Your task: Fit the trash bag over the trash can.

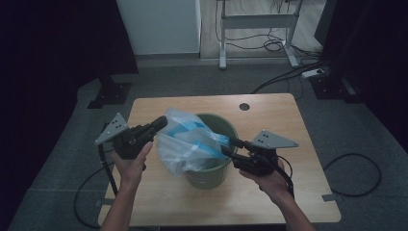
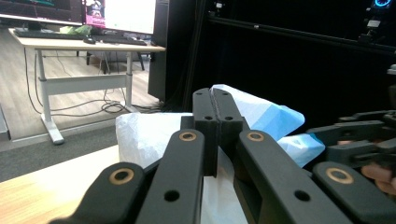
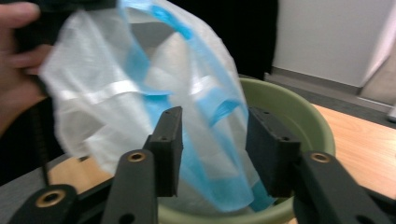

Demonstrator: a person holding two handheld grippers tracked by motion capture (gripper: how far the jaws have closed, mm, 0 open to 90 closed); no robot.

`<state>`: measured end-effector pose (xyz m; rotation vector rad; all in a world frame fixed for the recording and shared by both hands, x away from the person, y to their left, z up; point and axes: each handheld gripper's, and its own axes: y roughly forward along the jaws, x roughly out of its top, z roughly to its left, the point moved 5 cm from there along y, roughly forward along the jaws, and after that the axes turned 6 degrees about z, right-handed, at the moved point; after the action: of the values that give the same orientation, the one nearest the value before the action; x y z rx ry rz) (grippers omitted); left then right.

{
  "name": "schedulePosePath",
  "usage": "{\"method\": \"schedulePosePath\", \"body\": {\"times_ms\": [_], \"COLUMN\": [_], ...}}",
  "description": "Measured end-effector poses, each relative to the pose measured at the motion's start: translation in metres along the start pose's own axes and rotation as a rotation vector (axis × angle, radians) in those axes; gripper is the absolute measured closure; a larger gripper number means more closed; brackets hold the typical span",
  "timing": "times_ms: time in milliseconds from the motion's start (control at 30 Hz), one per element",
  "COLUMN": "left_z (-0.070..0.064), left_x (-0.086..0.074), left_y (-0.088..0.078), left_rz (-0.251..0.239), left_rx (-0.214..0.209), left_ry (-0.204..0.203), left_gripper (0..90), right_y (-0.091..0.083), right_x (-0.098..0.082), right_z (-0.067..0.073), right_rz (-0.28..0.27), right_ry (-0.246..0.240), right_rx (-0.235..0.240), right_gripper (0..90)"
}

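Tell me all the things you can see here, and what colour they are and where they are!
Bin: one, green, middle of the table.
Plastic bag: one, clear white with blue strips, hanging over the bin's left rim.
Table: one, light wood, on grey floor.
Desk: one, pale legs, far off on the wood floor, with screens on it.
Floor cables: several, black, round the table.
Left gripper: one, black with a grey plate, fingers shut on the bag's top left.
Right gripper: one, black with a grey plate, fingers open around the bag's blue part over the bin.
Hands: two, left hand and right hand, each holding a gripper.
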<state>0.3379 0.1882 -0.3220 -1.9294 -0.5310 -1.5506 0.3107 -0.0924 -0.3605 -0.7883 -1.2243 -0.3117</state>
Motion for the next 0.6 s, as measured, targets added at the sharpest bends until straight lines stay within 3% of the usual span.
{"method": "schedulePosePath", "body": {"times_ms": [67, 167, 233, 300, 467, 600], "left_z": [0.001, 0.001, 0.0, 0.001, 0.009, 0.021], "left_x": [0.0, 0.0, 0.0, 0.0, 0.001, -0.002], "left_y": [0.0, 0.001, 0.002, 0.001, -0.004, -0.007], "left_rz": [-0.001, -0.002, -0.003, -0.007, -0.04, -0.056], "left_rx": [-0.003, -0.01, -0.011, -0.002, 0.039, 0.075], "left_ry": [-0.004, -0.005, -0.004, -0.002, -0.023, -0.058], "left_gripper": [89.9, 89.9, 89.9, 89.9, 89.9, 89.9], "right_y": [0.005, 0.011, 0.015, 0.016, 0.006, -0.012], "right_x": [0.0, 0.001, 0.002, 0.003, 0.006, 0.008], "right_z": [-0.002, -0.005, -0.006, -0.006, -0.007, -0.017], "right_rz": [0.0, 0.006, 0.007, 0.0, -0.05, -0.086], "right_ry": [0.005, 0.019, 0.001, -0.015, -0.045, -0.054], "right_rx": [-0.038, -0.048, -0.066, -0.087, -0.111, -0.139], "right_gripper": [53.0, 56.6, 75.2, 88.3, 89.3, 89.3]}}
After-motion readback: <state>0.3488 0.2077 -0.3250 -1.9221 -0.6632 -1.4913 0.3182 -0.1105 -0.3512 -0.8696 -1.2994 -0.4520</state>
